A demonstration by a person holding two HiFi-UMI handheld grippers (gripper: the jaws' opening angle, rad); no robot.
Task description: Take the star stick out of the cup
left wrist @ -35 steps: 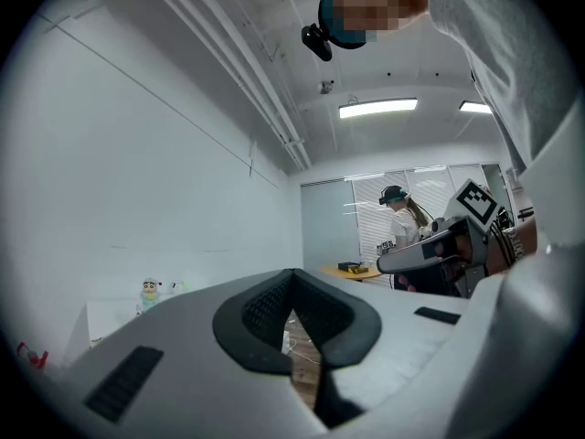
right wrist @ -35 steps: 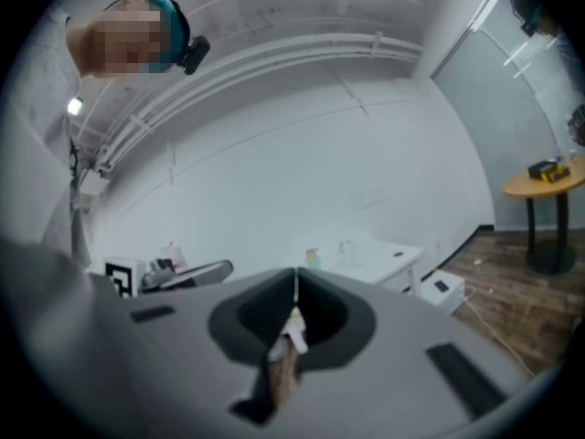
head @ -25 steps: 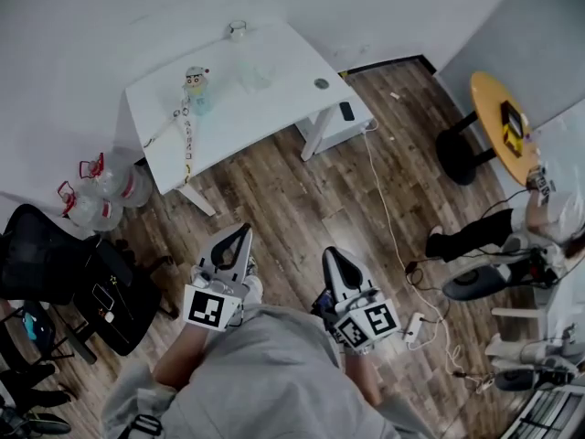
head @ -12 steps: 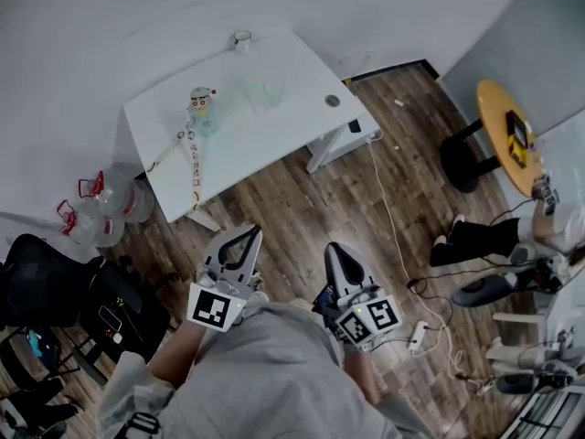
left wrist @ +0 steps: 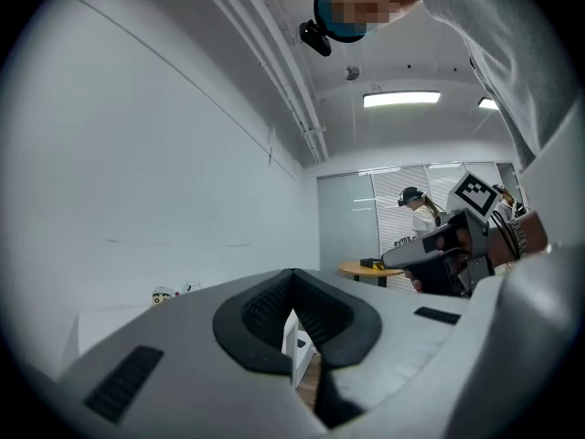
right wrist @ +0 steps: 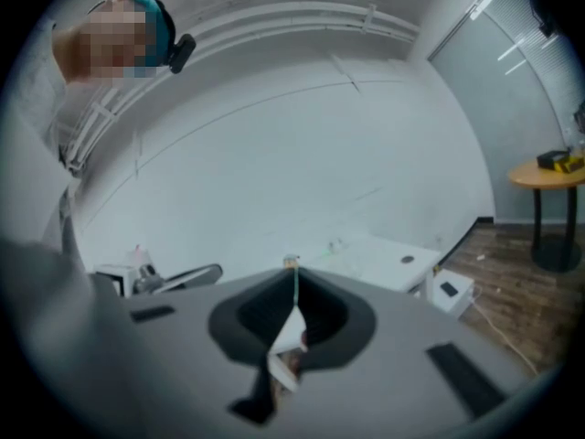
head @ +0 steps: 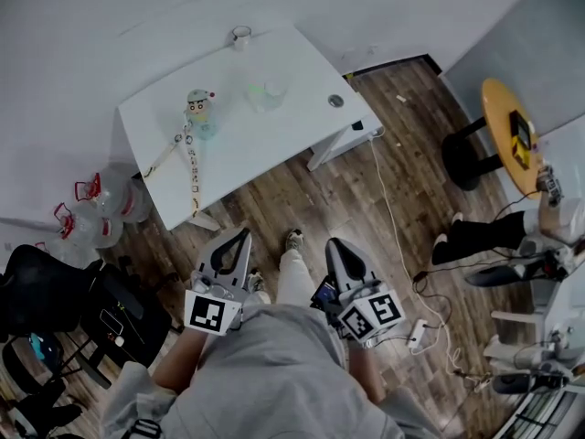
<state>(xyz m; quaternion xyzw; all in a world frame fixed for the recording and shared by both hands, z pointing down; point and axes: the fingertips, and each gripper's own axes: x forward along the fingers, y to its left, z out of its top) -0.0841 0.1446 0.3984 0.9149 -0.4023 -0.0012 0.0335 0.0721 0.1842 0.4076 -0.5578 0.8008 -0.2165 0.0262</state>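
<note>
A white table [head: 265, 131] stands ahead of me in the head view. On it is a cartoon-figure cup [head: 198, 110] with a long patterned stick [head: 192, 167] running from it toward the table's near edge; a thinner stick [head: 161, 156] angles off to the left. My left gripper [head: 243, 234] and right gripper [head: 332, 244] are held low over the wooden floor, well short of the table, both shut and empty. The left gripper view shows its jaws [left wrist: 292, 278] met, with the cup [left wrist: 164, 294] small and far. In the right gripper view the jaws [right wrist: 294, 278] are met too.
Two clear glasses [head: 240, 35] [head: 268, 92] and a small dark disc [head: 335, 101] share the table. Water jugs [head: 96, 204], a black chair [head: 41, 277] and a bag [head: 119, 311] lie left. A cable [head: 388, 218], a yellow round table [head: 508, 131] and a person [head: 548, 218] are right.
The person has stepped toward the table and a foot now shows between the grippers. Both grippers came forward with the body, still shut. The table's things have not moved.
</note>
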